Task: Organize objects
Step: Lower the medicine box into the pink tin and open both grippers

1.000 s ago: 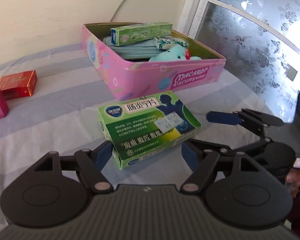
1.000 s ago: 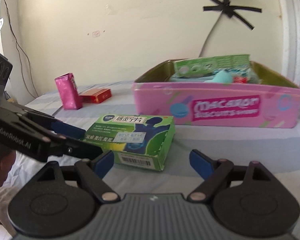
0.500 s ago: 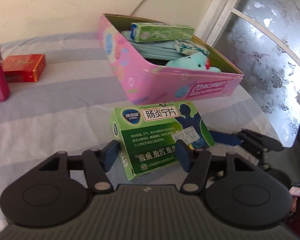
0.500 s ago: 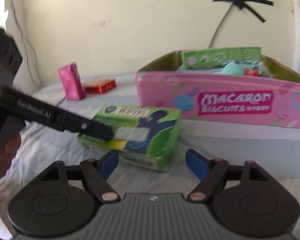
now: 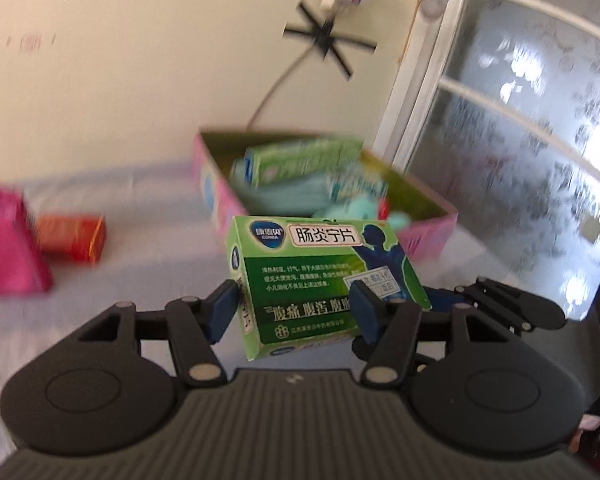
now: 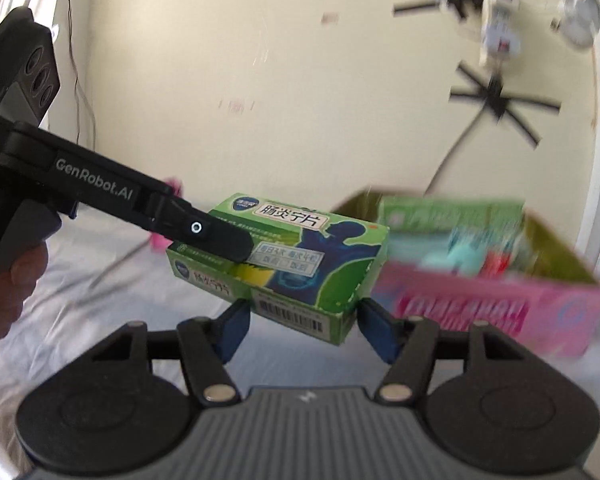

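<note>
A green medicine box (image 5: 320, 284) is held up off the bed, tilted, in front of the pink Macaron biscuit box (image 5: 220, 208). My left gripper (image 5: 296, 312) is shut on the green box's two long sides. My right gripper (image 6: 304, 320) is shut on the same green box (image 6: 284, 264) from its barcode end. The left gripper's finger (image 6: 216, 240) lies across the box's top in the right wrist view. The pink box (image 6: 496, 312) holds a green toothpaste carton (image 5: 300, 160), folded teal cloth and a teal plush toy (image 5: 356, 208).
A magenta carton (image 5: 8, 244) stands at the left on the striped bed sheet, with a red box (image 5: 72, 238) lying beside it. A cream wall with a taped cable is behind. A frosted glass window (image 5: 520, 152) is at the right.
Both grippers closed on the green medicine box and lifted it off the sheet. Both views tilted upward and the background is blurred by motion.
</note>
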Motion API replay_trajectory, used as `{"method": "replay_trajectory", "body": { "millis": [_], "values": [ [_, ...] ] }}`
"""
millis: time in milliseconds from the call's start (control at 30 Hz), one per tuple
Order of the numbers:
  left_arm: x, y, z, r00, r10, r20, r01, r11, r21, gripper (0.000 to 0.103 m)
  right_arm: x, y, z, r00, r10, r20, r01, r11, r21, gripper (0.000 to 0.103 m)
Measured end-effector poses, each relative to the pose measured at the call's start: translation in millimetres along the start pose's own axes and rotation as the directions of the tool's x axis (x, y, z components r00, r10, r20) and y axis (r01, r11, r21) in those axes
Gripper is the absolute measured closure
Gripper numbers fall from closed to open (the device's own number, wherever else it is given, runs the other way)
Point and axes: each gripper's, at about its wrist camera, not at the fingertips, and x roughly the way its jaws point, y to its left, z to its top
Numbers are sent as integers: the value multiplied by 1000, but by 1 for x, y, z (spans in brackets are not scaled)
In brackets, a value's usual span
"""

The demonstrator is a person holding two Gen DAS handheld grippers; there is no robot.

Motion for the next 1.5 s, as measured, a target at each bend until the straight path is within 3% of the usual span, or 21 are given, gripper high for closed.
{"method": "replay_trajectory", "body": {
  "millis": [133, 300, 533, 800, 1067, 1500],
  "values": [
    [30, -9, 32, 1000, -5, 29, 5, 1000, 12, 40, 12, -22, 20, 997, -66, 31, 67, 997, -23, 42],
    [81, -17, 56, 999, 15, 29, -16, 1000, 18, 40, 46, -66, 38, 995, -94, -16, 94, 995, 26, 42],
    [122, -23, 71, 997, 77, 32, -78, 996, 40, 40, 92, -104, 43, 990, -122, -75, 127, 990, 56, 42],
    [148, -17, 77, 992, 124, 3, -124, 992, 31, 39, 118, -112, 48, 978, -193, -78, 197, 980, 40, 43],
    [146, -16, 67, 983, 186, 9, -186, 981, 57, 32, 119, -112, 45, 978, -194, -74, 200, 977, 76, 43],
    [99, -36, 35, 979, 199, 38, -201, 977, 69, 32, 42, -99, 26, 980, -198, 7, 192, 960, 204, 41]
  ]
}}
